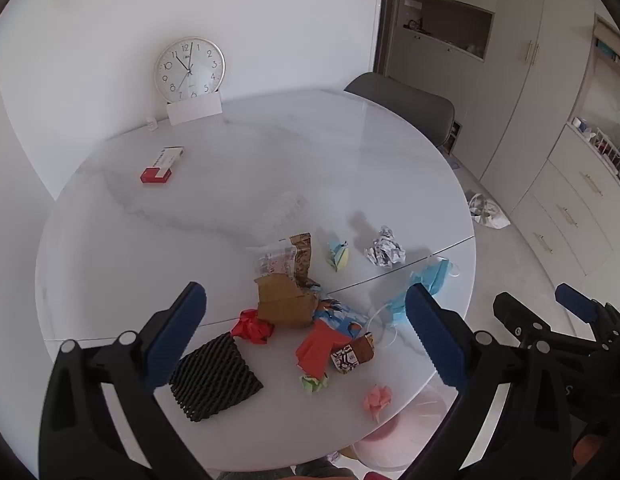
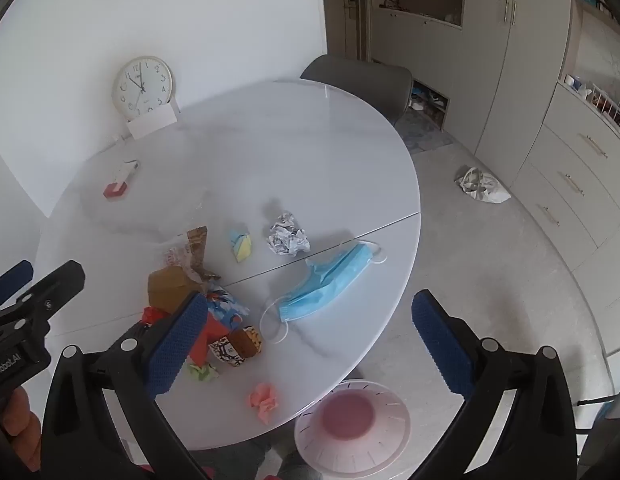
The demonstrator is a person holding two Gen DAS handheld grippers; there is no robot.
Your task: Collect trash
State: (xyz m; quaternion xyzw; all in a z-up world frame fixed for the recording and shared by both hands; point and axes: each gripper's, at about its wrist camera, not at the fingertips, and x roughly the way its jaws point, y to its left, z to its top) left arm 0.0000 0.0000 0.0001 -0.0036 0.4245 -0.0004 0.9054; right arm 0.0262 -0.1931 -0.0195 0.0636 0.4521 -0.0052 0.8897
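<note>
Trash lies on the near part of a round white table [image 1: 269,168]: a black foam net [image 1: 213,376], a brown cardboard piece [image 1: 283,302], red crumpled paper [image 1: 251,326], an orange wrapper [image 1: 318,346], a pink paper wad [image 1: 377,398], a crumpled white paper ball [image 1: 385,248] and a blue face mask [image 2: 330,280]. My left gripper [image 1: 305,332] is open above the pile. My right gripper [image 2: 310,344] is open above the table's near right edge, near the mask. Both are empty.
A pink-white bin [image 2: 352,426] stands on the floor below the table's near edge. A clock [image 1: 189,69] and a red-white box [image 1: 161,165] sit at the far side. A grey chair [image 1: 406,100] is behind the table. A white bag [image 2: 482,186] lies on the floor by cabinets.
</note>
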